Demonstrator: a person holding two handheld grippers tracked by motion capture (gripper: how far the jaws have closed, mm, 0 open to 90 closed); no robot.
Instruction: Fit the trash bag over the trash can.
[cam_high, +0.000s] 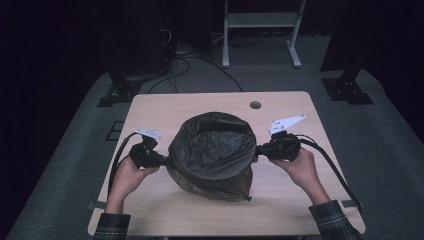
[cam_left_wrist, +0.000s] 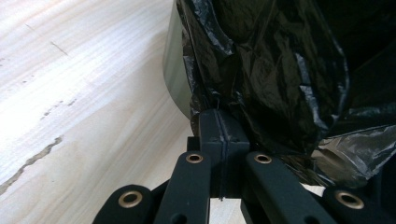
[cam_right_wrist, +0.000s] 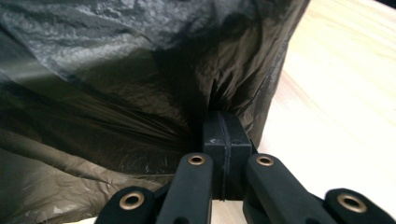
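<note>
Table (cam_high: 165, 107): pale wood-grain top, rectangular with rounded corners, smooth; a small round hole (cam_high: 255, 105) sits near its far edge, right of the middle.
Bin bag (cam_high: 212, 157): thin black plastic film, crinkled and glossy, its mouth standing open as a rough ring; it sits at the middle of the table, a little nearer the near edge, with loose folds sagging onto the wood at its base.
Bin (cam_left_wrist: 173, 70): a curved, smooth grey-green wall shows at the bag's side in the left gripper view, with the film draped over it.
Left gripper (cam_high: 161, 159): matte black, with brass-ringed pivots; it lies at the bag's left side, toward the left edge of the table. Its jaws are pressed together on a pinch of the bag's film, which bunches right at the tips (cam_left_wrist: 219, 122).
Right gripper (cam_high: 261, 150): same black build, at the bag's right side, toward the right edge of the table. Its jaws are clamped on a gathered fold of the film, which puckers at the tips (cam_right_wrist: 223, 126).
Grey plates (cam_high: 287, 122): flat, three-cornered, pale, one on top of each gripper.
</note>
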